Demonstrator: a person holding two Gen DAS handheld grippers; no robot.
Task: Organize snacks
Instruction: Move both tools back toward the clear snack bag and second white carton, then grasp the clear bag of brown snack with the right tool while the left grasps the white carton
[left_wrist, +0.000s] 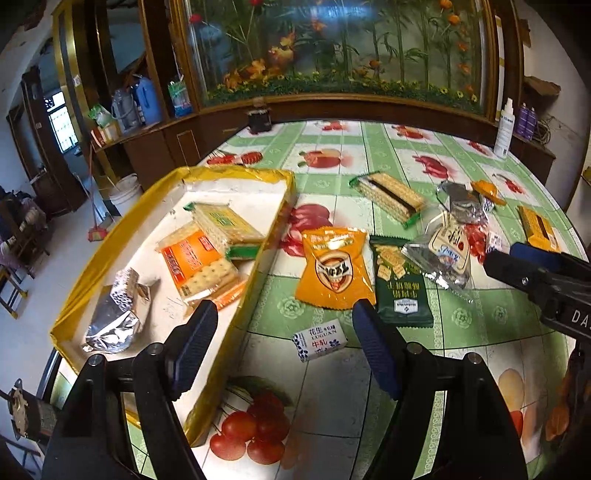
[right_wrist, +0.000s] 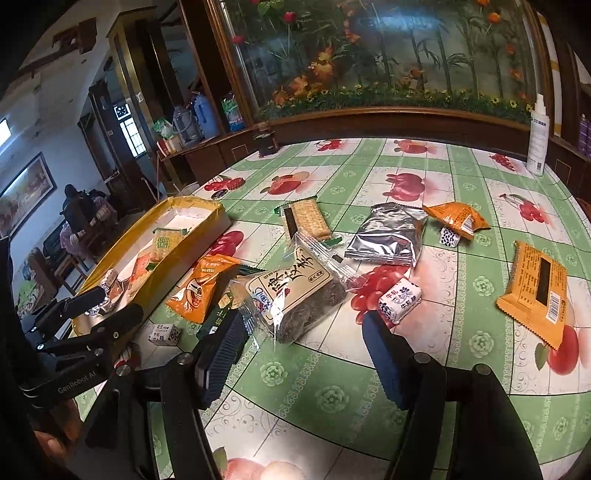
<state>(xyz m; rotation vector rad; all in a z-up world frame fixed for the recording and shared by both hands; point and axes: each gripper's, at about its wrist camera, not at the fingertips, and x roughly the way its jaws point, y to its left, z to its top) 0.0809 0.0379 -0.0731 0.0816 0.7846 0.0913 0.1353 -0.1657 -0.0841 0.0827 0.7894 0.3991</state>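
I judge the job under half done: my yellow-rimmed tray (left_wrist: 110, 236) at about ten o'clock on the bench (left_wrist: 332, 387) already holds a green cracker pack (left_wrist: 221, 221), an orange cracker pack (left_wrist: 199, 262) and a foil-wrapped piece (left_wrist: 114, 317), while most of the snacks lie loose on the fruit-print cloth. Left to gather, as far as I can see: the orange chip bag (left_wrist: 332, 267), the dark green biscuit bag (left_wrist: 399, 284), the clear-wrapped date pack (right_wrist: 291, 291), the silver foil bag (right_wrist: 388, 232), a sandwich cracker pack (left_wrist: 388, 197) at twelve o'clock, an orange wafer pack (right_wrist: 532, 291) at three o'clock, and small nougat candies (left_wrist: 319, 339) — one of them just ahead of my left side. My left tongs (left_wrist: 284, 332) hang tilted down over the tray's near edge, jaws wide and empty, the candy lying between their tips on the cloth. My right tongs (right_wrist: 303, 332) also point down, jaws apart with nothing gripped, the date pack just beyond the tips — it looks like the next pick, though another candy (right_wrist: 400, 299) sits close at one o'clock.
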